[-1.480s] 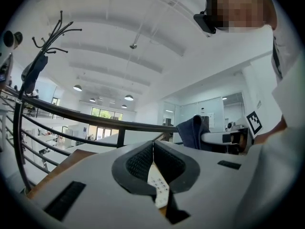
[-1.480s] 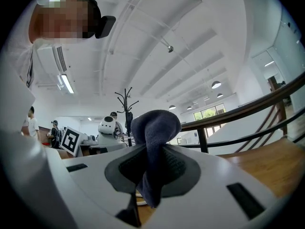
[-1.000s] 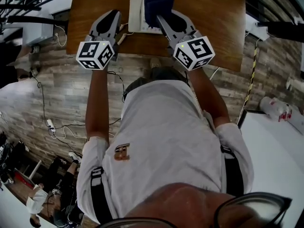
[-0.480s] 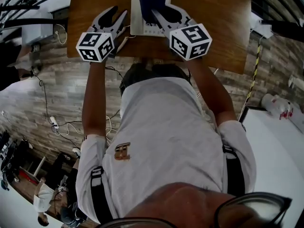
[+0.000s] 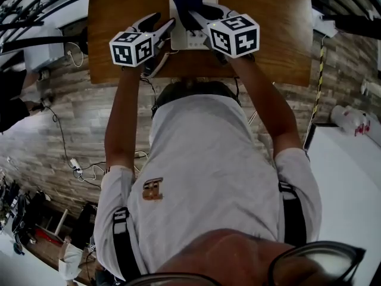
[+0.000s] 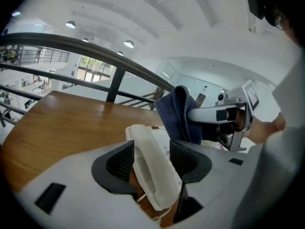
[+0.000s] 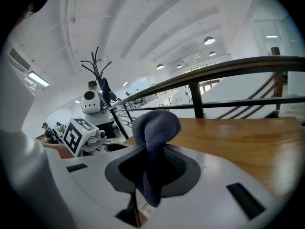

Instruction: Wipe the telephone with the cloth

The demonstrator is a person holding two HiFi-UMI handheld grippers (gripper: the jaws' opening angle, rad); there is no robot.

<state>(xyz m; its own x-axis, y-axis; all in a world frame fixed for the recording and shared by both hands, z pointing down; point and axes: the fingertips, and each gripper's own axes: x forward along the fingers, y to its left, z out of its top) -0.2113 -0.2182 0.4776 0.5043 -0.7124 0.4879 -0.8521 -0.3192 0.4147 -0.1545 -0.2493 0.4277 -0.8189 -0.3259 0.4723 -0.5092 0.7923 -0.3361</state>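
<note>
Telephone (image 5: pixel 186 39) sits at the top centre of the head view, on the wooden table (image 5: pixel 268 16), and your two grippers meet over it. Your left gripper (image 5: pixel 162 24) is at its left edge. Your right gripper (image 5: pixel 201 18) comes in from the right, with the dark blue cloth (image 5: pixel 189 8) bunched over the phone.

In the left gripper view, your jaws have just been opening and stand wide apart. The white handset (image 6: pixel 153 173) lies between them at lower centre, and the cloth hangs just above and to its right.

In the right gripper view, your jaws are clamped on the cloth at centre frame, and its folded end bulges above them.
</note>
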